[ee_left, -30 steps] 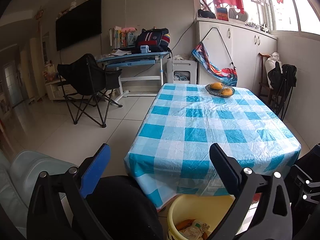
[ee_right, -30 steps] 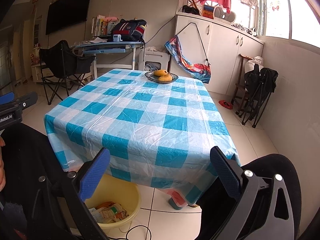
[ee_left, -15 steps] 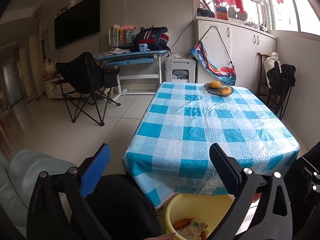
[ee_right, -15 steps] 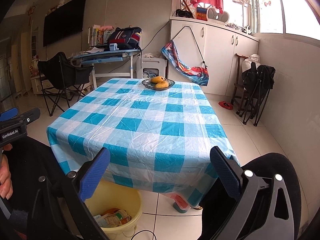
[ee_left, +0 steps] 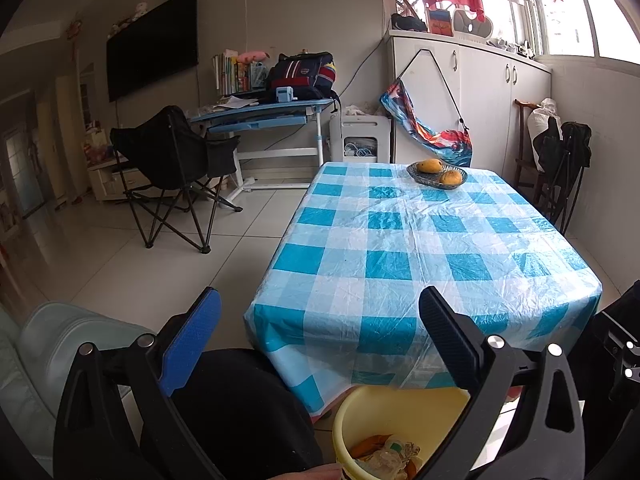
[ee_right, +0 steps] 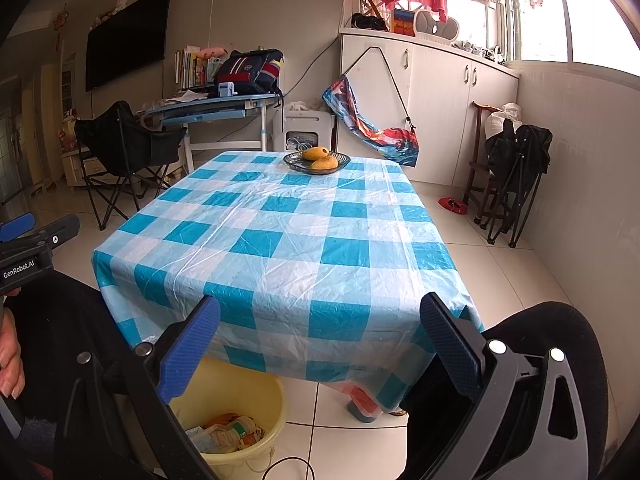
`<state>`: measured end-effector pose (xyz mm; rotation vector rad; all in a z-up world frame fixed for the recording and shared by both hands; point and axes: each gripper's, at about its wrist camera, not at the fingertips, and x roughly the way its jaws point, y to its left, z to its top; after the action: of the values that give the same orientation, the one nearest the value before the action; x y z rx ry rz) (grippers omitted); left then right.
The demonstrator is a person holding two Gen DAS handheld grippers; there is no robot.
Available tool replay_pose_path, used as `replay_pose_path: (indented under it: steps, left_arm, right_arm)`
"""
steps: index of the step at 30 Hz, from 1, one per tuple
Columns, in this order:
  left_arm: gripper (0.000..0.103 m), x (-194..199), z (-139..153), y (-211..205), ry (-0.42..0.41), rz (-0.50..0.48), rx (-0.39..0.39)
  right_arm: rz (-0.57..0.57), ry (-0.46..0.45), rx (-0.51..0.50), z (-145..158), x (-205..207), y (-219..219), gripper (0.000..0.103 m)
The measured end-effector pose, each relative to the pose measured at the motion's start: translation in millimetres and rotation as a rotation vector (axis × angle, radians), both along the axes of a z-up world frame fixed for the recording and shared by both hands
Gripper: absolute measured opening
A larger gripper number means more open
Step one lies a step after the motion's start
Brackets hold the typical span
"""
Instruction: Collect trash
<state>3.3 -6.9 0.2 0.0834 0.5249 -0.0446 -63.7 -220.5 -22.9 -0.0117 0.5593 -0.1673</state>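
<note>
A yellow bucket (ee_left: 404,408) (ee_right: 256,404) stands on the floor under the near edge of the table, with crumpled wrappers and other trash (ee_left: 390,454) (ee_right: 226,436) inside. My left gripper (ee_left: 320,320) is open and holds nothing, raised in front of the table's near left corner. My right gripper (ee_right: 320,320) is open too, with nothing between its fingers, and faces the table's near edge. The left gripper's body (ee_right: 36,240) shows at the left of the right wrist view. The blue-and-white checked tablecloth (ee_left: 420,240) (ee_right: 288,232) carries no loose trash.
A dark dish with yellow fruit (ee_left: 436,172) (ee_right: 316,158) sits at the table's far end. A black folding chair (ee_left: 172,168) and a blue desk (ee_left: 260,116) stand at left. Folded chairs (ee_right: 516,168) lean at the right wall. A person's dark-clothed legs (ee_left: 240,408) are close below.
Both grippers have drawn back and risen a little, so the table looks smaller and lower. Both stay open and hold nothing.
</note>
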Motion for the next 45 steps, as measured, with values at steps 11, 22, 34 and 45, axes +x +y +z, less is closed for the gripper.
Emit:
replay_pose_path:
  steps: [11,22,34,45]
  left_arm:
    - [0.096,0.1,0.3,-0.1,0.001,0.0,-0.001]
    - [0.096,0.2,0.2,0.2,0.001,0.0,0.001]
    - [0.096,0.1,0.3,-0.1,0.001,0.0,0.003]
    - [0.096,0.0,0.1,0.1,0.002,0.001,0.004]
  right_arm:
    - [0.003,0.009,-0.002,-3.8,1.4,0.6,0.096]
    - [0.005,0.013,-0.002,-6.3,2.1,2.0,0.096]
    - [0.005,0.013,-0.002,-5.9,2.0,2.0,0.096]
    - [0.006,0.014,-0.002,-5.7,2.0,2.0,0.096]
